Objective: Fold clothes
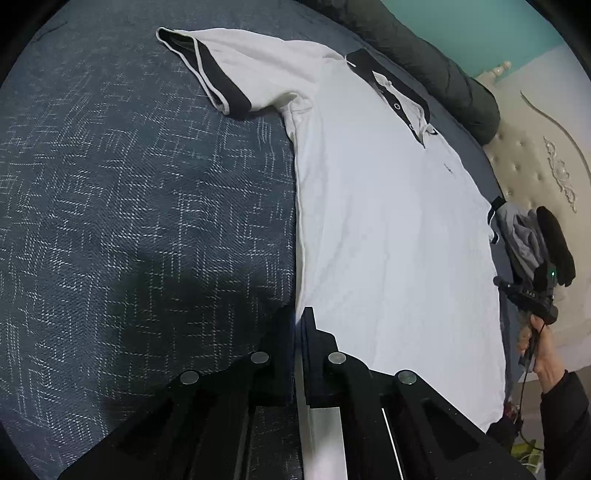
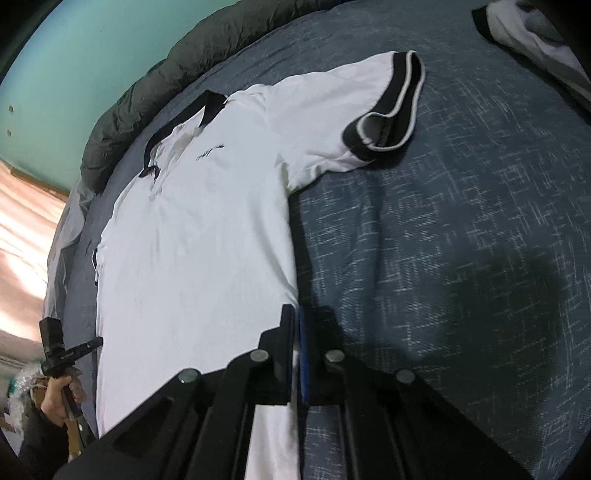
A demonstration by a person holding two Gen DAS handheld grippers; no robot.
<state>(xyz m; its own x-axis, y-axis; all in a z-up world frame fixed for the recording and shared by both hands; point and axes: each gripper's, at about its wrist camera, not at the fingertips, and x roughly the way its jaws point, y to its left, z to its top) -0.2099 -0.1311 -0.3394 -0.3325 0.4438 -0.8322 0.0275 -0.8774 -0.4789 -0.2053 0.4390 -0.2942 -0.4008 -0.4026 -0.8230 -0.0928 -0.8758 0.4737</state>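
Observation:
A white polo shirt [image 1: 388, 221] with black collar and black sleeve cuffs lies flat, front up, on a blue patterned bed cover [image 1: 129, 203]. My left gripper [image 1: 299, 325] is shut on the shirt's side edge, low on the body, and a strip of white cloth runs between its fingers. In the right wrist view the same shirt [image 2: 192, 240] spreads away from me. My right gripper [image 2: 297, 321] is shut on the opposite side edge, also low down. Both sleeves [image 1: 218, 74] [image 2: 388, 107] lie spread out to the sides.
A dark rolled quilt [image 1: 443, 62] [image 2: 147, 85] lies along the bed's far edge behind the collar. More clothes [image 1: 524, 236] [image 2: 535, 33] are piled beside the shirt. A cream tufted headboard [image 1: 535, 166] stands past them. A hand [image 1: 543, 354] [image 2: 59, 402] holds each gripper's handle.

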